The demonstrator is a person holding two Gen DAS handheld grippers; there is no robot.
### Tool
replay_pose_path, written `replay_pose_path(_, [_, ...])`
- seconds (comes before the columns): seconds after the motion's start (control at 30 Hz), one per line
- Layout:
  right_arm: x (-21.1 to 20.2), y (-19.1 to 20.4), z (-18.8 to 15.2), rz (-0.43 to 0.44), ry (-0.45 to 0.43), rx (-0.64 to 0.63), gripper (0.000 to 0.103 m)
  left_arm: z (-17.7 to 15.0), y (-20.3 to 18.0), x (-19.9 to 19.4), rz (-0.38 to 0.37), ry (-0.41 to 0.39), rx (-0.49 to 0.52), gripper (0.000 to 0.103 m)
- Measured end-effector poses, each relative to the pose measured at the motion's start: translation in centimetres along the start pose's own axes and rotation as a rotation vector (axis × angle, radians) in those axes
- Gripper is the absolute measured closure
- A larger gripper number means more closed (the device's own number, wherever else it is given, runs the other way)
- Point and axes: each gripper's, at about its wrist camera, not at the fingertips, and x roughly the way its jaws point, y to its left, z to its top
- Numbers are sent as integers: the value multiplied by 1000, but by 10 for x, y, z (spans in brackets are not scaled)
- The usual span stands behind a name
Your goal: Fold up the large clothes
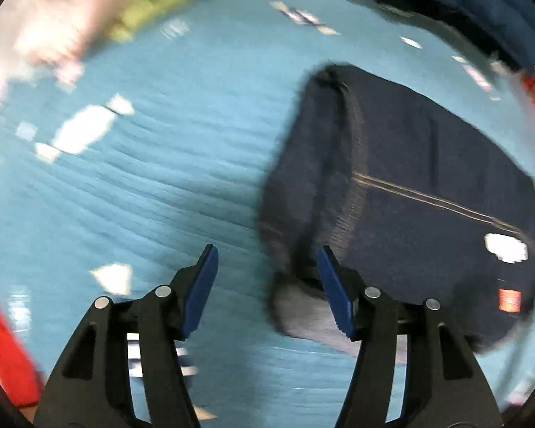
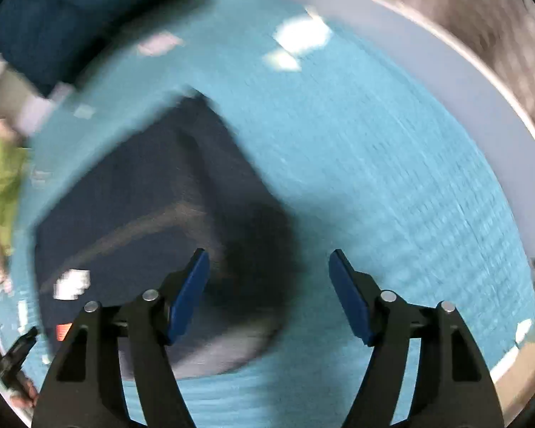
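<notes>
Both tools were angled steeply down at the teal-covered worktop point(image 1: 132, 192), and both shots were pretty smeared. The left tool point(image 1: 267, 260) had its blue pads spread fairly wide with nothing pinched; the near edge of the folded navy sweater point(image 1: 410, 185) sat just under its right pad. The right tool point(image 2: 269, 264) was also gaping, empty, hovering over the sweater's dark near corner point(image 2: 253, 249).

The sweater lay flat on the worktop, folded into a rough rectangle. In the left view its long side ran from near the tool up and away, with a pale stripe point(image 1: 428, 196) crossing it and a white patch point(image 1: 506, 246) near one end.

A lime-green garment point(image 1: 153, 3) and a dark blue quilted one point(image 1: 474, 3) sat at the far edge.
</notes>
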Motion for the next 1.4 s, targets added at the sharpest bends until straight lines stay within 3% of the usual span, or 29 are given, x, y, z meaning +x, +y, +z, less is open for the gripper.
replay_pose_path(0.03, [-1,16,0,51,15,-43,36,0,-8,-8,37,-22,25,47])
replay_pose_path(0.07, [0,41,1,97,27,-100,36,2,-14,-11,15,-32,34,53])
replay_pose_path(0.13, [-1,76,-8,152,15,-162,36,5,-33,-24,-141,-34,51,55])
replay_pose_path(0.17, [3,102,-17,205,51,-205,37,4,-46,-27,-221,-19,65,62])
replay_pose_path(0.2, [8,118,-19,247,90,-230,41,3,-60,-29,-275,1,85,70])
replay_pose_path(0.23, [16,135,-28,293,140,-254,52,1,-71,-31,-310,14,106,70])
replay_pose_path(0.33, [37,162,-44,306,199,-296,70,-9,-105,-31,-405,40,185,82])
replay_pose_path(0.4, [69,164,-54,252,291,-298,70,-23,-122,-18,-415,88,230,84])
replay_pose_path(0.47, [93,162,-72,196,371,-292,72,-37,-132,14,-367,176,261,85])
replay_pose_path(0.5, [90,162,-72,205,360,-281,73,-38,-133,24,-342,201,258,85])
replay_pose_path(0.67, [91,165,-74,207,501,-233,70,-37,-119,13,-319,202,241,85])
replay_pose_path(0.77, [116,164,-85,180,439,-264,74,-40,-122,31,-295,173,239,84])
replay_pose_path(0.83, [121,155,-80,195,431,-189,75,-38,-119,33,-286,160,245,84])
replay_pose_path(0.97, [92,151,-70,235,450,-202,75,-35,-114,19,-263,130,280,82])
replay_pose_path(1.07, [63,141,-49,258,345,-177,72,-29,-108,4,-244,102,282,82])
replay_pose_path(1.17, [45,116,-22,178,204,-159,71,-21,-97,-14,-208,32,276,82])
replay_pose_path(1.2, [50,109,-17,142,194,-153,69,-25,-98,-17,-193,23,275,82])
replay_pose_path(1.3, [93,66,-19,-42,274,-99,69,-30,-96,10,-28,56,260,83])
replay_pose_path(1.33, [103,54,-25,-5,275,-84,71,-30,-85,31,-16,90,237,83])
replay_pose_path(1.37, [100,51,-27,21,251,-85,71,-31,-74,35,-73,71,209,82])
replay_pose_path(1.4, [97,53,-28,22,243,-107,71,-31,-71,30,-78,66,216,82])
